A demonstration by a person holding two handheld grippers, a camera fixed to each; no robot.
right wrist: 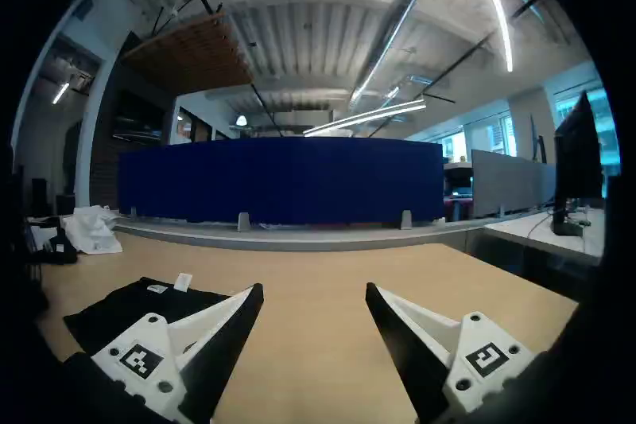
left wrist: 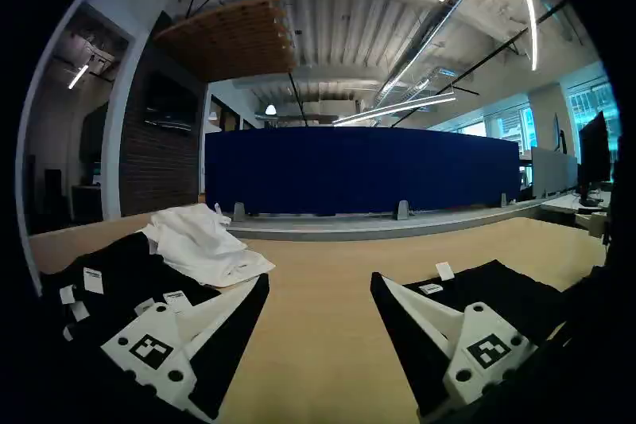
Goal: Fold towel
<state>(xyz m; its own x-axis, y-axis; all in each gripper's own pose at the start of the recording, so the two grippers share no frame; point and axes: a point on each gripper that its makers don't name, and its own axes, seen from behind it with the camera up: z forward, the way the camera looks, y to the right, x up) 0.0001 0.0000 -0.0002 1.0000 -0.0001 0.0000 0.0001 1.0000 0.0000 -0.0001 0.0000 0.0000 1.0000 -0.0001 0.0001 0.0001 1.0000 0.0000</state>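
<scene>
In the left gripper view my left gripper (left wrist: 319, 282) hovers open low over the wooden table (left wrist: 318, 328), nothing between its fingers. A folded black towel (left wrist: 485, 285) lies just behind its right finger. A pile of black towels (left wrist: 119, 277) with white tags sits at the left, and a crumpled white towel (left wrist: 203, 245) rests on it. In the right gripper view my right gripper (right wrist: 314, 289) is open and empty above the table (right wrist: 334, 297). The black towel (right wrist: 131, 305) lies flat behind its left finger. The white towel (right wrist: 91, 229) sits far left.
A blue partition (left wrist: 358, 169) on a grey rail runs along the table's far edge. Monitors (right wrist: 576, 161) and other desks stand to the right. The table's right edge (right wrist: 517, 273) is close by.
</scene>
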